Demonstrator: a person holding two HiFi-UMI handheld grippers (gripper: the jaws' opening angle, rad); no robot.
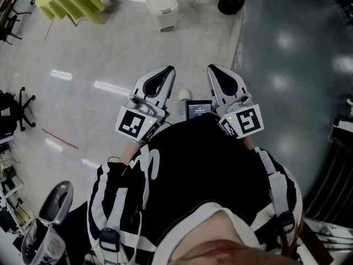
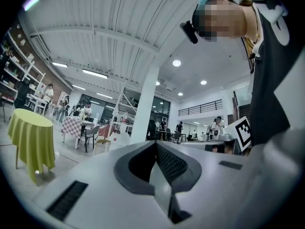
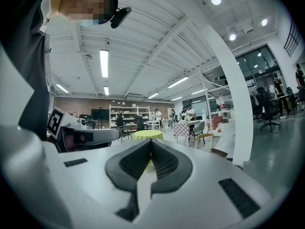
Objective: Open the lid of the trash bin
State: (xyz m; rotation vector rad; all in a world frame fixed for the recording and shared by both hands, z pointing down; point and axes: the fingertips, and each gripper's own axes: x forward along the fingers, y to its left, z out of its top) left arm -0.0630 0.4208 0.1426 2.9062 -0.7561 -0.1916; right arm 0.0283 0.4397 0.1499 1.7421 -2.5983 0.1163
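Note:
The trash bin (image 1: 161, 7) is a small cream bin with its lid down, standing on the pale floor far ahead of me. Both grippers are held close to my chest, well short of it. My left gripper (image 1: 167, 72) points forward with its jaws pressed together and nothing between them; the left gripper view shows the same jaws (image 2: 155, 145) meeting at the tips. My right gripper (image 1: 213, 69) sits beside it, also shut and empty, its jaws (image 3: 150, 142) touching in the right gripper view. A small screen device (image 1: 198, 109) hangs between the two grippers.
A yellow-draped table (image 1: 74, 0) stands at the far left, left of the bin, and a black round bin (image 1: 230, 0) at the far right. An office chair (image 1: 19, 109) is at the left. A dark grey floor area (image 1: 292, 65) begins on the right. A white column (image 2: 143, 109) rises ahead.

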